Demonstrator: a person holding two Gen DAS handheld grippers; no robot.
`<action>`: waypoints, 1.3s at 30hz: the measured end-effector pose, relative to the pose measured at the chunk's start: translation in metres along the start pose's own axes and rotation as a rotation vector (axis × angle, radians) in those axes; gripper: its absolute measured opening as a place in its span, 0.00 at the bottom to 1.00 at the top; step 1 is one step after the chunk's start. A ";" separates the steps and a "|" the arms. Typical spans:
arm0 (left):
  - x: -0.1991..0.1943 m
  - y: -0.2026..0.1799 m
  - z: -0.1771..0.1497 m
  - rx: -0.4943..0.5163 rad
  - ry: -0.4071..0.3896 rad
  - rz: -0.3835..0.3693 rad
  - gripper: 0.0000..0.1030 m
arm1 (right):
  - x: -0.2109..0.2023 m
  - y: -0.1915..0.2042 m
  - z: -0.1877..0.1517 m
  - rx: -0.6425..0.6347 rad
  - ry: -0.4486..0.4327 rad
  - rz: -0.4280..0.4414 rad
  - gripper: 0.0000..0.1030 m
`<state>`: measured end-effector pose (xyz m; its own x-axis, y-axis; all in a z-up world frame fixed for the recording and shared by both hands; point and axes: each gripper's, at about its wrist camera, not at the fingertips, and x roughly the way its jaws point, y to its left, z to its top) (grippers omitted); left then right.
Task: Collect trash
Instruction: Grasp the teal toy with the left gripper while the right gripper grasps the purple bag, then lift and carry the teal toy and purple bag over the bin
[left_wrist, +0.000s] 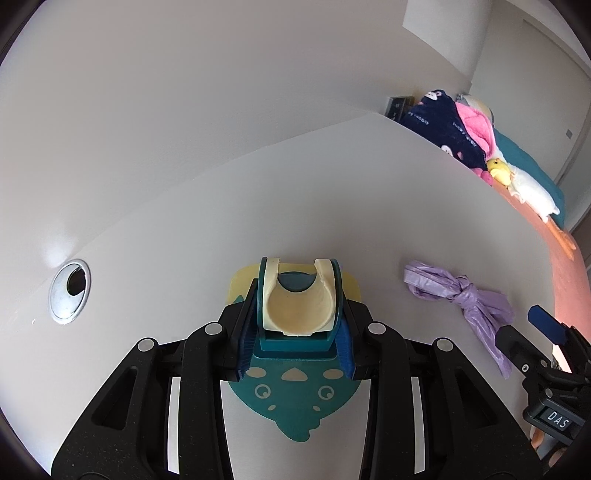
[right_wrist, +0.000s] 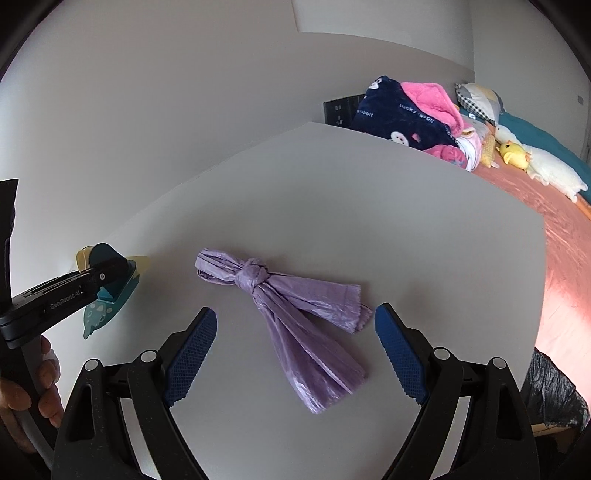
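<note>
A teal holder (left_wrist: 295, 339) is pinched by the left gripper (left_wrist: 295, 332); the right gripper (right_wrist: 295, 350) is spread wide above a knotted purple bag (right_wrist: 291, 317).

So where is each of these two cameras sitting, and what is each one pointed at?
Left wrist view: sits on the left gripper, looking down along its fingers at the white table; its jaws clamp a teal and cream scoop; the right gripper's fingertip pokes in at the edge.
Right wrist view: sits on the right gripper, looking down at the knotted purple bag between its open jaws; the left gripper and a hand show.
Shared: table, bag, scoop, and the bed behind.
</note>
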<state>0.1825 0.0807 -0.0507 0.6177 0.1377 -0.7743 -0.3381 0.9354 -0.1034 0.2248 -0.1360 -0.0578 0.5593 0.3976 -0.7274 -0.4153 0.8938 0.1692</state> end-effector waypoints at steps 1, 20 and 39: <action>0.000 0.004 0.000 -0.009 0.000 0.004 0.34 | 0.003 0.003 0.001 -0.002 0.003 0.002 0.85; 0.007 0.025 0.004 -0.062 0.011 0.011 0.34 | 0.045 0.018 0.010 -0.090 0.060 -0.087 0.40; -0.010 -0.009 -0.006 0.037 -0.012 -0.045 0.34 | -0.004 -0.008 -0.019 0.027 0.047 -0.034 0.18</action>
<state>0.1752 0.0687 -0.0462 0.6406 0.0989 -0.7615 -0.2837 0.9520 -0.1149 0.2126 -0.1484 -0.0687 0.5384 0.3571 -0.7633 -0.3763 0.9123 0.1614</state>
